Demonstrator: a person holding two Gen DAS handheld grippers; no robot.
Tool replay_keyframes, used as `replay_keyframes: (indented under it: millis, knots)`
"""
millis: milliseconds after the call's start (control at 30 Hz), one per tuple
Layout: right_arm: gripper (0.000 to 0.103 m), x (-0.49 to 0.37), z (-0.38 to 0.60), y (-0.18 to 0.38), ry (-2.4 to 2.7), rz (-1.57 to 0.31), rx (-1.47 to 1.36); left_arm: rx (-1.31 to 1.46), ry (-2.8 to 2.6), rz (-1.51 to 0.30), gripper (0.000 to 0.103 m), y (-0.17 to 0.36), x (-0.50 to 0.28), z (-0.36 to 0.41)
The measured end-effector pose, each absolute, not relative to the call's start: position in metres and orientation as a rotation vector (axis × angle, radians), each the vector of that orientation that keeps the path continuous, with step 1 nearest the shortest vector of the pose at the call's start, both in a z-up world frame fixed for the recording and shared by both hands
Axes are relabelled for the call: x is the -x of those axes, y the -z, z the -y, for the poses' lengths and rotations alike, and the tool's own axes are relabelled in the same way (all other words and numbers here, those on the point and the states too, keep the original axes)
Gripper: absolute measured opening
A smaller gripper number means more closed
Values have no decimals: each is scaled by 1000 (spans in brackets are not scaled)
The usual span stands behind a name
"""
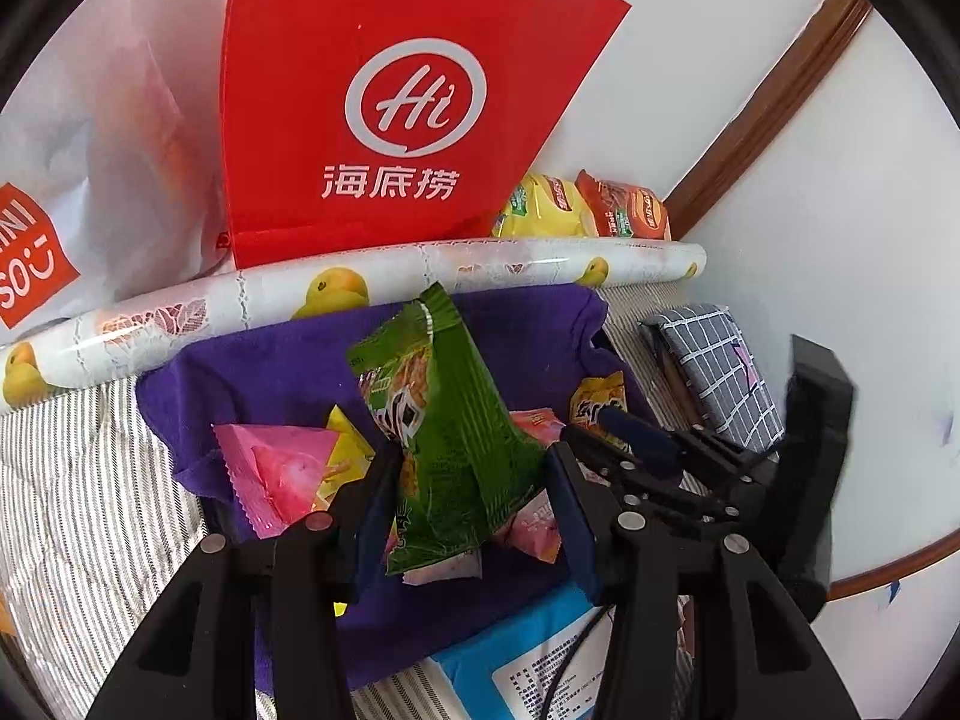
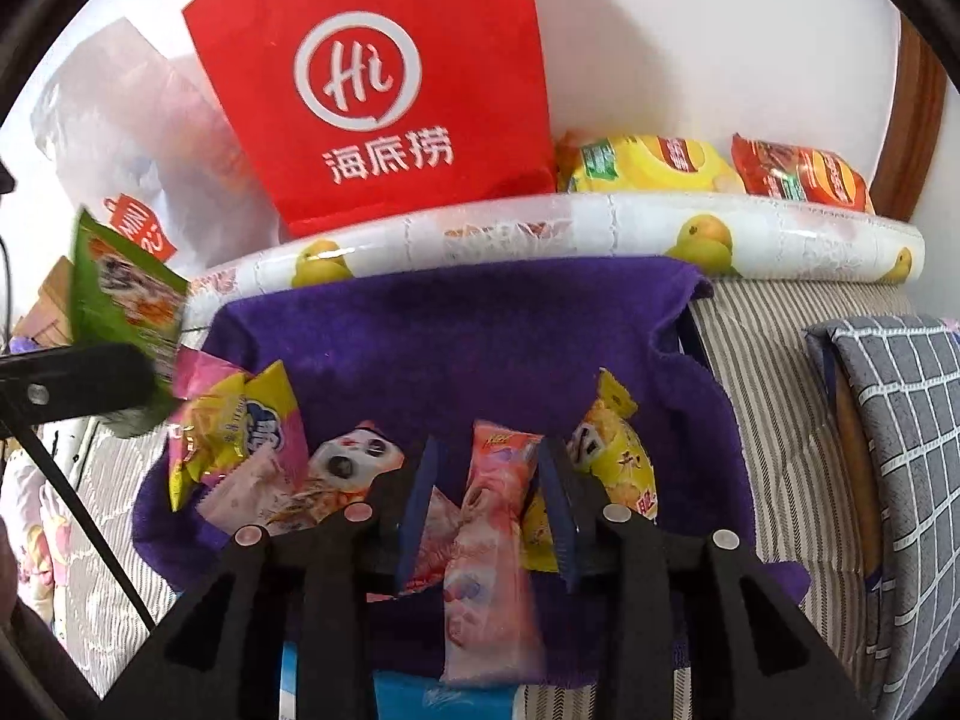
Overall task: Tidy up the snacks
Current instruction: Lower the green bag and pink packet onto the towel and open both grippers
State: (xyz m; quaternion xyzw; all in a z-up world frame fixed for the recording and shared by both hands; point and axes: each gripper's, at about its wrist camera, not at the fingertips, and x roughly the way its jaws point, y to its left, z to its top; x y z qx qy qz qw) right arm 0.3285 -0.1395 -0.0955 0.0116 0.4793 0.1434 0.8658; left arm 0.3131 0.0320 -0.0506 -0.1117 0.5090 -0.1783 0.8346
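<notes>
In the left wrist view the left tool (image 1: 474,498) fills the bottom of the frame, its two pads closed on a green snack packet (image 1: 444,420). The packet stands nearly upright, long axis running from the lower centre toward the upper centre and leaning slightly left, its crimped top end pointing away from the camera. To its right, at mid right of the frame, sits the right tool (image 1: 606,438), seen from the side.

In the right wrist view the right tool (image 2: 489,504) occupies the lower centre. Its jaws stand narrowly parted around a pink snack packet (image 2: 486,540), which lies on the purple towel (image 2: 456,324) with its long axis running up the frame, its orange-printed end pointing toward the far edge. Whether the pads press it I cannot tell — the gap looks slightly wider than the packet.

Around it on the towel lie more snacks: a yellow packet (image 2: 618,456) just right of the tool, a white packet with dark eyes (image 2: 354,462) to the left, and a pink-and-yellow packet (image 2: 240,438) further left.

Beyond the towel a rolled sheet printed with yellow ducks (image 2: 600,234) crosses the frame. Behind it stand a red paper bag (image 2: 384,90), a white plastic bag (image 2: 150,138) at upper left, and yellow (image 2: 648,168) and red chip bags (image 2: 804,174) at upper right.
</notes>
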Motion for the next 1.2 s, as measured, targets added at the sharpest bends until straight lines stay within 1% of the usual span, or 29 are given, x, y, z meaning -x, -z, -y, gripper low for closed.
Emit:
replay_keyframes:
  millis: [67, 167, 367, 767, 1200]
  knots:
    - [41, -325, 140, 89, -311, -976, -30, 245, 376, -1081, 46, 52, -316, -34]
    - [44, -322, 142, 82, -321, -943, -41, 261, 368, -1079, 46, 54, -318, -39]
    - [44, -322, 147, 78, -324, -936, -74, 277, 371, -1105, 46, 62, -322, -38]
    - [44, -320, 154, 75, -316, -926, -93, 222, 397, -1194, 47, 86, -323, -6]
    - [44, -323, 157, 79, -308, -940, -101, 207, 354, -1275, 47, 104, -328, -3]
